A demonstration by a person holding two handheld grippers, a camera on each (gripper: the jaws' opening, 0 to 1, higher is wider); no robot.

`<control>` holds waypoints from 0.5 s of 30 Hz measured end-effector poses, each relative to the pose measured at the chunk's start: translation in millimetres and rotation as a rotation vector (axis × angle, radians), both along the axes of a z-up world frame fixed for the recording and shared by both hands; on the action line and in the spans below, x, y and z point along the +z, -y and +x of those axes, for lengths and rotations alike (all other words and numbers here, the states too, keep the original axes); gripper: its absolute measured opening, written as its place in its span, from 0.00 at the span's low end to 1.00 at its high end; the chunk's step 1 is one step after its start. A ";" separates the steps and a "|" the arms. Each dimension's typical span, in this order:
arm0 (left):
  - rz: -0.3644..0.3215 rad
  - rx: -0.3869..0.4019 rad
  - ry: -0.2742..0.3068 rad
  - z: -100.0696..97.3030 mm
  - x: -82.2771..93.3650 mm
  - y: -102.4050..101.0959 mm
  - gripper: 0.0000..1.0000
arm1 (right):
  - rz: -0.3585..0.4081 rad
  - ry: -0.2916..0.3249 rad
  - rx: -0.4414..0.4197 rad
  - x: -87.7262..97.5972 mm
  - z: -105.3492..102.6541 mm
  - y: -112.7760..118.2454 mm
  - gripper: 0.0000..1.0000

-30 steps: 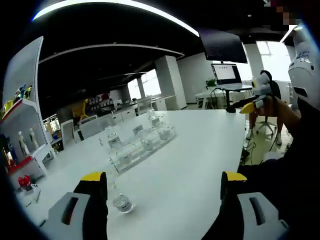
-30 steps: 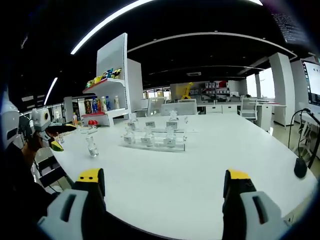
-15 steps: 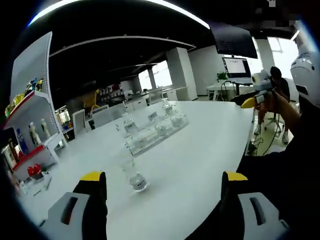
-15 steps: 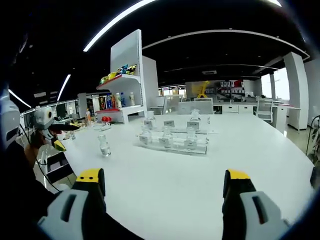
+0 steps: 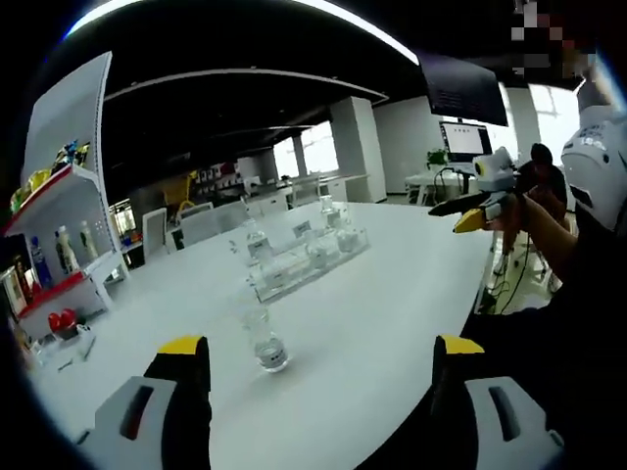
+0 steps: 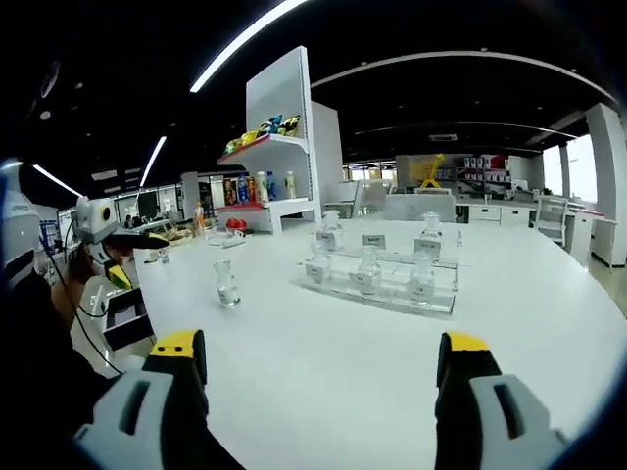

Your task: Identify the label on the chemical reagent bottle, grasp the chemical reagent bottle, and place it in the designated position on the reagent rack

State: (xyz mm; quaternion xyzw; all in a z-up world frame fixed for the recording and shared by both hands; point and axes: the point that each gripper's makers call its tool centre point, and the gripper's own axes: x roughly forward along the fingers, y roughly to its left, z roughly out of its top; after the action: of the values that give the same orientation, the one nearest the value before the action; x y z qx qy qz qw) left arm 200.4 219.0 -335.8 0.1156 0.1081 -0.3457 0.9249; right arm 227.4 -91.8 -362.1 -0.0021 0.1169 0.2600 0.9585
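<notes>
Open-plan lab room, dark ceiling with light strips; work surface is a large white table (image 5: 392, 294).

Chemical reagent bottle (image 5: 263, 341): small, clear, stands upright and alone on the bare table, a white label low on its body. Label text too small to read in either view. In the right gripper view the same bottle (image 6: 226, 283) stands well apart from the rack, on its left.

Reagent rack (image 6: 384, 284): clear acrylic, stepped, with several similar bottles already seated and small label cards along the back row. In the left gripper view the rack (image 5: 299, 262) lies beyond the lone bottle. Which slot is free for this bottle cannot be told from these frames.

Left gripper (image 5: 319, 357): jaws spread wide, nothing between them, above the near table edge; the bottle sits ahead, nearer the left jaw than the right. Right gripper (image 6: 320, 352): jaws likewise wide and empty, aimed toward the rack. Each gripper also appears in the other's view, held up off the table in the person's hand.

Progress, as judged: nothing completed. Label not identified at this range, bottle not grasped, no contact. Remaining: close in to read the label, grasp, carry to the matching position, set down.

White shelf unit (image 6: 277, 147) with coloured items stands behind the table.
</notes>
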 end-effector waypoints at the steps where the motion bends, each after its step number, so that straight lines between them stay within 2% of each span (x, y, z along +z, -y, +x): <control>1: -0.006 -0.001 -0.002 -0.8 1.3 -0.7 0.93 | -0.004 0.002 0.013 -0.5 2.3 -4.8 0.92; 12: 0.020 0.026 0.014 -8.1 6.3 -15.5 0.93 | 0.000 0.000 0.091 -5.6 33.1 -51.2 0.90; 15: 0.016 0.039 0.022 -10.4 10.4 -21.7 0.93 | 0.001 -0.002 0.131 -7.4 39.7 -71.3 0.90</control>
State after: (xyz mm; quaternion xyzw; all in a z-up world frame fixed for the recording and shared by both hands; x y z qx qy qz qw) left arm 190.0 240.8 -325.4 0.1247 0.1026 -0.3255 0.9316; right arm 267.1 -20.4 -369.5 -0.0090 0.1173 0.3221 0.9394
